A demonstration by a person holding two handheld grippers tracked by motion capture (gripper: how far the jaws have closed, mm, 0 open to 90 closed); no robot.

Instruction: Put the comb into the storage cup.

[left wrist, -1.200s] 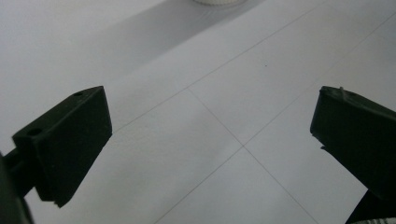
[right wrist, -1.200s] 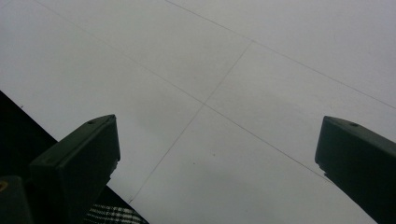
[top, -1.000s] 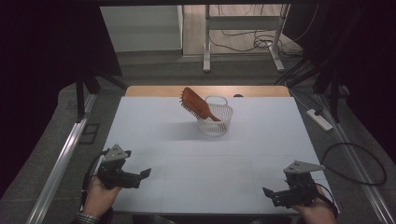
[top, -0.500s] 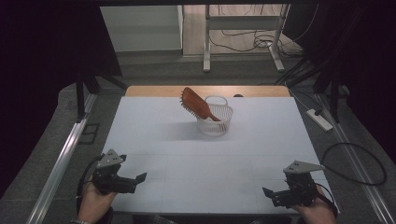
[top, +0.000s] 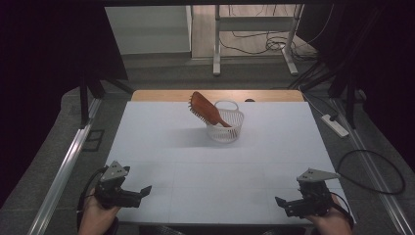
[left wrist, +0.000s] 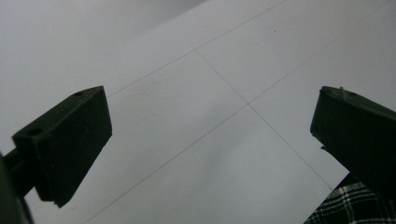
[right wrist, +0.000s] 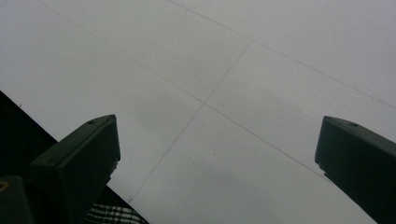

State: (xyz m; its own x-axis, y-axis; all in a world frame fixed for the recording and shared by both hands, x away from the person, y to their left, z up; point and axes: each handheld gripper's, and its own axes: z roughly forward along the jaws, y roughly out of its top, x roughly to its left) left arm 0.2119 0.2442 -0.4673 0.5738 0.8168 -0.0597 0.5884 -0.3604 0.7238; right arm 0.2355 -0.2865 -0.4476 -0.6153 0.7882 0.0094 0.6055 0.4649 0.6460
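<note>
Left hand-held gripper [top: 142,190] sits at about seven o'clock on the bench [top: 171,147], jaws spread wide with nothing between them, and the right hand-held gripper [top: 279,201] mirrors it at five o'clock, jaws equally apart and bare. Through both gripper views we look along the black jaws onto plain white bench surface, with a scrap of checked cloth [left wrist: 350,207] at the near edge.

Now up to twelve o'clock, well apart from both hands: we have a small white slatted basket [top: 226,126], and in it a brown hairbrush [top: 204,108]. The handle end goes down inside the basket, while the paddle head leans out over the rim toward ten o'clock, bristles facing down. We see nothing else in the basket.

Here is where we judge it could go wrong. That basket looks light, and the brush hangs its heavier end outside the rim, so a nudge against the head could tip the whole lot over. Pulling the brush out at an angle may drag the basket along, the handle catching on the slats. A pinch on the smooth, curved back of the head could slip.
</note>
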